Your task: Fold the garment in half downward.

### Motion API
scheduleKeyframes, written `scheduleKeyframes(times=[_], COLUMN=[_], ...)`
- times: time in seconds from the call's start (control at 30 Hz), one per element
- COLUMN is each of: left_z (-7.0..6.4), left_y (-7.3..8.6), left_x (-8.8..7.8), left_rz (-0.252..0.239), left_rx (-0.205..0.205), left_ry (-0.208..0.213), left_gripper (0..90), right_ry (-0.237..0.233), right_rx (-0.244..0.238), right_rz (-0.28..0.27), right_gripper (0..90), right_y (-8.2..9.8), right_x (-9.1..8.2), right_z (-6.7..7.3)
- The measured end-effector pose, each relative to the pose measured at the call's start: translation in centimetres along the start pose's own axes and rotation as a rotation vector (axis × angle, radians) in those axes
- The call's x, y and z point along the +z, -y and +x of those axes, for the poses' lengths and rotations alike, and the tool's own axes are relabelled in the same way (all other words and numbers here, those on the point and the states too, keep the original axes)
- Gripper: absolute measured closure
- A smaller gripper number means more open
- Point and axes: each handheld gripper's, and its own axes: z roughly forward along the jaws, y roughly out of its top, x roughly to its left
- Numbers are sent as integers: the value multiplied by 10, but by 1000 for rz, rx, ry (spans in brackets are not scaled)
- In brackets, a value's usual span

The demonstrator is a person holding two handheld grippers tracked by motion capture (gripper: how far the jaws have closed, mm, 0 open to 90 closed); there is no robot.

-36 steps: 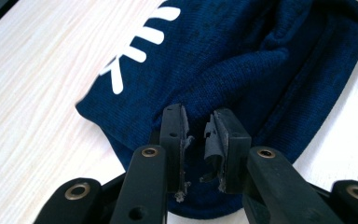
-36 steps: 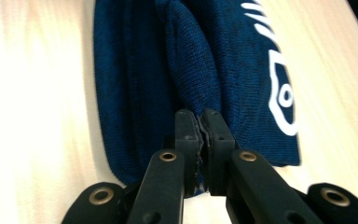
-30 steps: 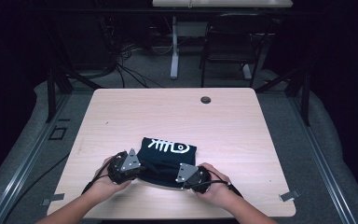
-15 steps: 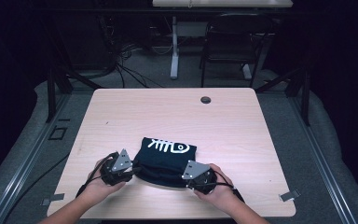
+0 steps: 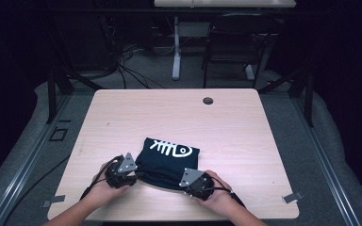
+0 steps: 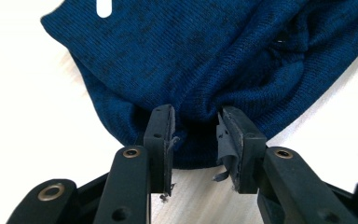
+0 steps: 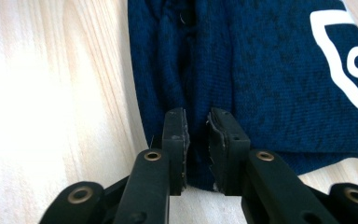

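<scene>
A: High view. We note the folded navy garment (image 5: 168, 161) lying near the front middle of the worktop (image 5: 245, 141), white fish-bone print (image 5: 171, 148) facing up on its far half. Left gripper (image 5: 124, 172) sits at the garment's near-left edge, right gripper (image 5: 194, 183) at its near-right corner.

B: Agreed. We judge the step as taking hold of the near edge, perhaps for one more fold away from us.

A: Left gripper view. Its jaws stand apart, having just been opening, with a bunched lip of the knit between them; the pads (image 6: 225, 140) touch the cloth at most lightly, no real pinch.

B: Right gripper view?

A: Jaws have just been closing, narrow gap left, the garment's folded edge (image 7: 196, 140) in that gap. We cannot say the pads bite yet; we log them as not clamped.

B: Next move, in our judgement: both sets of jaws must close fully on all layers before any lift, and both hands must rise evenly, or the fold will slump.
</scene>
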Motion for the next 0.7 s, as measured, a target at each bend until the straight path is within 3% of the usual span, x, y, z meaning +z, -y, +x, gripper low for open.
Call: scheduleKeyframes(times=[0.17,0.5,0.57,0.7], left_z=[-1,4,5,8], left_y=[-4,-23,-25,-29], left_x=[6,25,28,33], left_rz=[-3,1,-1,-9], left_rx=[-25,-100,-114,-132], left_ry=[6,-2,-4,-13], left_gripper=[673,676,677,676], right_ry=[16,88,96,103], right_rx=[8,70,111,141], right_rz=[17,52,41,42], right_gripper=[785,776,774,771], right_y=[6,11,13,17], right_x=[3,8,10,13], right_z=[-6,-37,-44,-54])
